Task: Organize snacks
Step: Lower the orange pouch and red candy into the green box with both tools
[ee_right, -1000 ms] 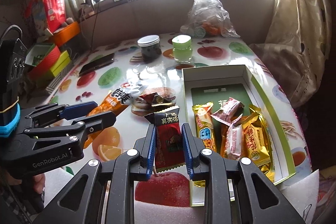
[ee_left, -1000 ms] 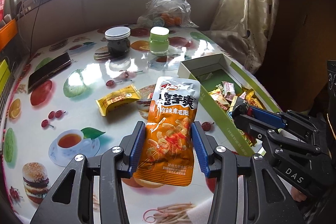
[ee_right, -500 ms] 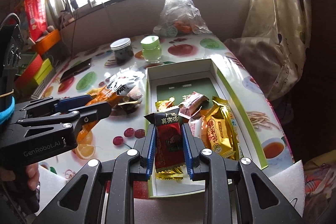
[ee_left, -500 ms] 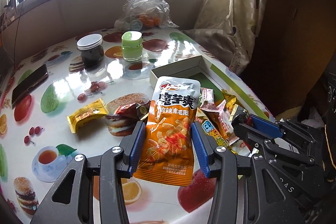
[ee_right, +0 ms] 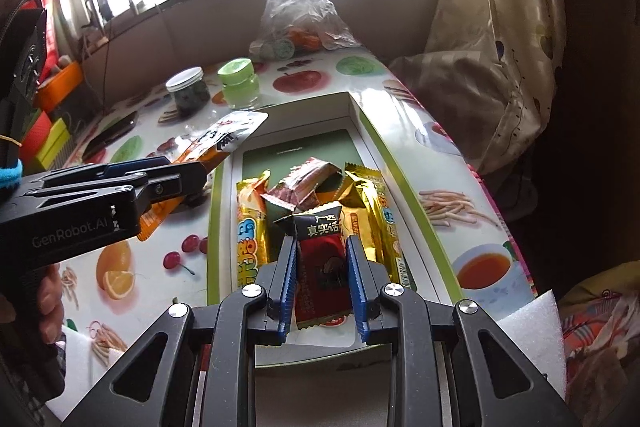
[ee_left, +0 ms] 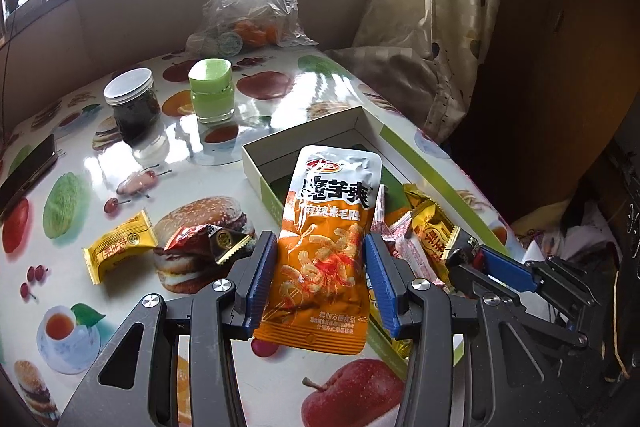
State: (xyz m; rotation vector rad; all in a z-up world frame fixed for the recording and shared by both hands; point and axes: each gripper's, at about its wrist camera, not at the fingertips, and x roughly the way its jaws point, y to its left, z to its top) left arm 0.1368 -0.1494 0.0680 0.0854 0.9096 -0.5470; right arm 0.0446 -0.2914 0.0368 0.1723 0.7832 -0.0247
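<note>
The table (ee_left: 208, 163), covered in a fruit-print cloth, carries the open box (ee_right: 404, 163) on its right-hand part; the box already holds several wrapped snacks, and two more lie loose on the cloth beside it, a yellow packet (ee_left: 118, 245) and a red-and-black packet (ee_left: 204, 241).

Step in hand, as judged: delivery of two held snacks to the box.

The left gripper (ee_left: 320, 273) is closed onto the lower half of the orange pouch (ee_left: 330, 227); the pouch stands upright between the blue pads, above the near-left wall of the box, partly over the cloth.

The right gripper (ee_right: 322, 279) is closed narrowly on the dark red packet (ee_right: 320, 263); the packet hangs over the near end of the box interior, above the snacks already there.

Next move, as judged: lower each snack and open the jaws; the dark red packet is positioned for release; the orange pouch first requires a shift rightward, clear of the wall; the loose packets remain for collection.
</note>
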